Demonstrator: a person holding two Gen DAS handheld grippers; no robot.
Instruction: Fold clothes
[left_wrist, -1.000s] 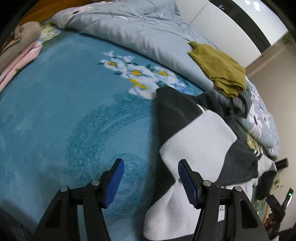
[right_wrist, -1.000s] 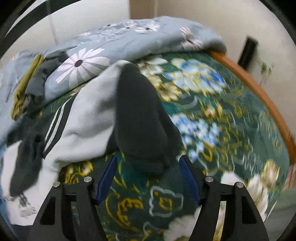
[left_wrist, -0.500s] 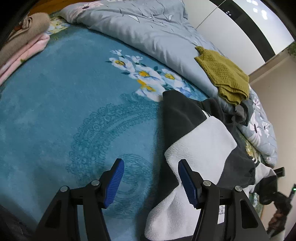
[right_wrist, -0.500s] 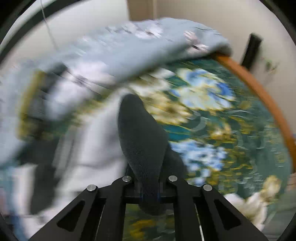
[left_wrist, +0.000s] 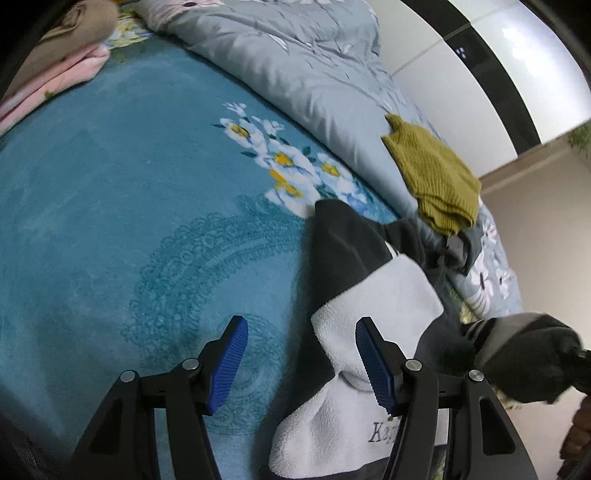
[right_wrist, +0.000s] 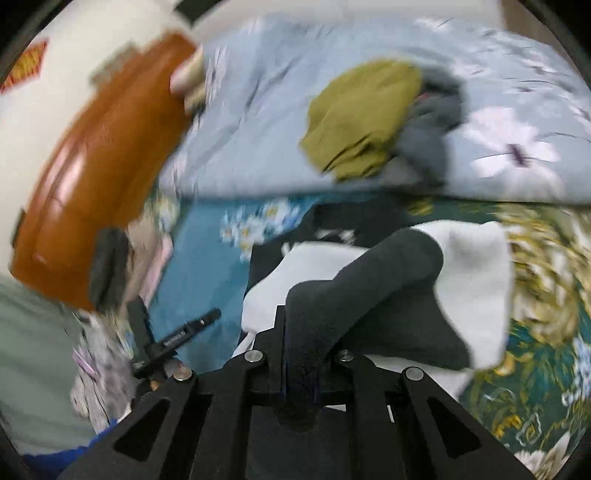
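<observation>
A black and white fleece garment (left_wrist: 373, 302) lies on the teal floral blanket (left_wrist: 110, 206). My left gripper (left_wrist: 299, 363) is open and empty, its right finger over the white part near the garment's left edge. My right gripper (right_wrist: 301, 373) is shut on the garment's dark sleeve (right_wrist: 373, 284) and holds it lifted over the white body (right_wrist: 472, 266). The lifted sleeve also shows in the left wrist view (left_wrist: 524, 350) at the right.
An olive knitted sweater (left_wrist: 432, 177) and a grey garment (left_wrist: 458, 247) lie on the grey flowered duvet (left_wrist: 295, 74) behind. Folded pink and beige clothes (left_wrist: 55, 70) lie far left. A wooden bed frame (right_wrist: 85, 177) shows in the right wrist view.
My right gripper closed on the dark sleeve, lifted it and swung it left over the garment. My left gripper stayed open and nearly still.
</observation>
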